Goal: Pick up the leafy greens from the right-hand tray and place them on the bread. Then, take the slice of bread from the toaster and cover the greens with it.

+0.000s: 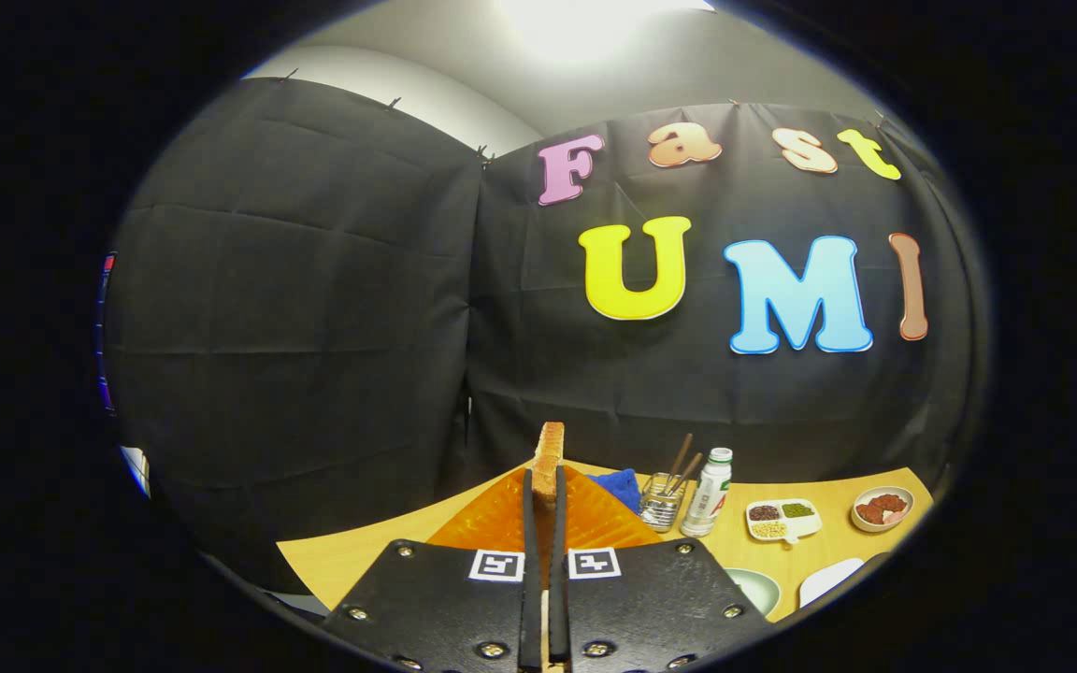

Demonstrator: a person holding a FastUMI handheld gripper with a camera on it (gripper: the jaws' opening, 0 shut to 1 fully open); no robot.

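Note:
A slice of toasted bread [549, 460] stands on edge between my fingers, sticking out beyond their tips. My gripper [544, 486] is shut on the slice and holds it up above the table, in front of the black cloth wall. Below the slice lies an orange mat [595, 519] on the wooden table [361, 556]. The leafy greens, the toaster and the other bread are hidden from me.
Beyond the mat, to the right, are a blue cloth [621, 486], a glass with sticks [662, 500], a white bottle [709, 493], a divided dish of beans [782, 520] and a small bowl [883, 508]. A pale green bowl [755, 589] and a white plate [828, 579] lie nearer.

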